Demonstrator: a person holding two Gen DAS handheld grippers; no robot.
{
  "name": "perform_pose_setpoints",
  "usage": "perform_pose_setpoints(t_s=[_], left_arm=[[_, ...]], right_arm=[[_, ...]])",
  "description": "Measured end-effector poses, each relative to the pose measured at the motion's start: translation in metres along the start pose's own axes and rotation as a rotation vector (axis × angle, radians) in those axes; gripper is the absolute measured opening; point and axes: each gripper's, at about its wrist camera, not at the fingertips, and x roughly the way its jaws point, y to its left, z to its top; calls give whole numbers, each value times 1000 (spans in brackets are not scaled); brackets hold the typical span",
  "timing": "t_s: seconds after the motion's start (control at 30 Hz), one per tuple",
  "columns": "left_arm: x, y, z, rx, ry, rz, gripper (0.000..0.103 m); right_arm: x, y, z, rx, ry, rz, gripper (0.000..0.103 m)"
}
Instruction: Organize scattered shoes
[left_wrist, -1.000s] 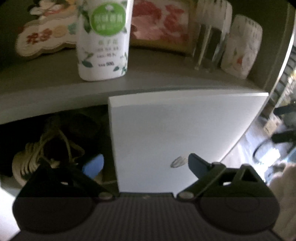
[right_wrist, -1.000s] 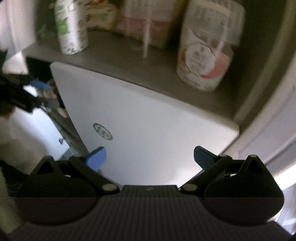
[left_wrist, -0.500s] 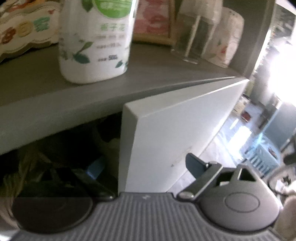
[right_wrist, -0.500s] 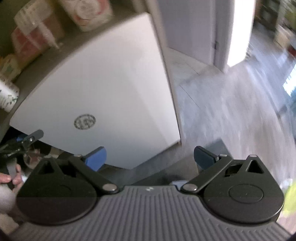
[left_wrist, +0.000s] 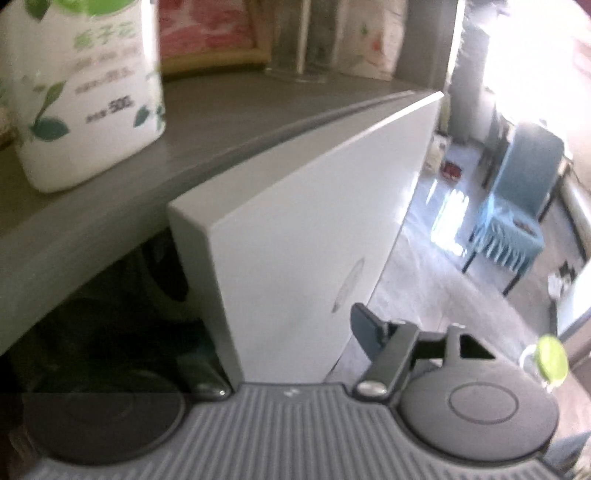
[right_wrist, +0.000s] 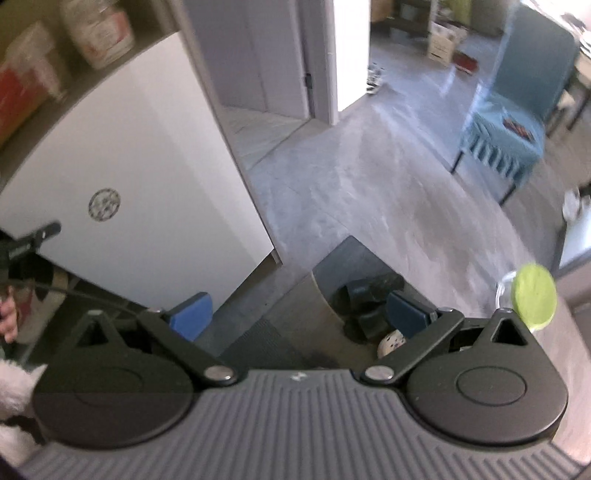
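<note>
Shoes (right_wrist: 364, 304), a dark and blurred pair, lie on the floor (right_wrist: 388, 192) just out from the foot of the white cabinet door (right_wrist: 140, 206), at the edge of a mat (right_wrist: 258, 343). A moment ago the right gripper (right_wrist: 298, 312) faced that door. Now it has swung down to the floor, bringing the pair between its wide, empty jaws, likely the next pick. The left gripper (left_wrist: 284, 343) has drawn closer to the door's free edge, jaws wide astride it. Behind the door it is too dark to tell.
</note>
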Motion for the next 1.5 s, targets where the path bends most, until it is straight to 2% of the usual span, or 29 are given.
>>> perform_pose_setpoints(t_s=[0.23, 0.43, 0.67, 0.77, 0.87, 1.1, 1.27, 1.37, 1.4, 1.43, 1.5], left_arm=[[-18, -37, -13, 62, 71, 7, 72], [-34, -73, -24, 91, 124, 7, 73], [-54, -161, -36, 135, 178, -53, 77], [-57, -203, -39, 188, 194, -41, 77], [-54, -228, -33, 145, 218, -13, 77], [-46, -264, -20, 166, 265, 13, 72], [-29, -310, -6, 170, 288, 38, 68], [-18, -338, 3, 172, 302, 54, 58], [-14, -347, 6, 173, 307, 60, 48], [-9, -358, 10, 185, 318, 75, 43], [2, -373, 21, 164, 348, 96, 41]], right_arm=[[2, -26, -18, 3, -3, 9, 103], [5, -79, -22, 134, -4, 39, 103], [11, -139, -29, 223, -41, 77, 103], [12, -161, -34, 255, -50, 100, 103], [10, -194, -47, 282, -58, 116, 103], [2, -253, -86, 405, -76, 75, 103], [-4, -292, -116, 514, -91, 44, 103], [-7, -316, -134, 580, -99, 26, 103], [-9, -324, -139, 601, -102, 19, 103], [-8, -336, -154, 634, -103, 11, 103], [-11, -342, -165, 647, -95, -6, 103]])
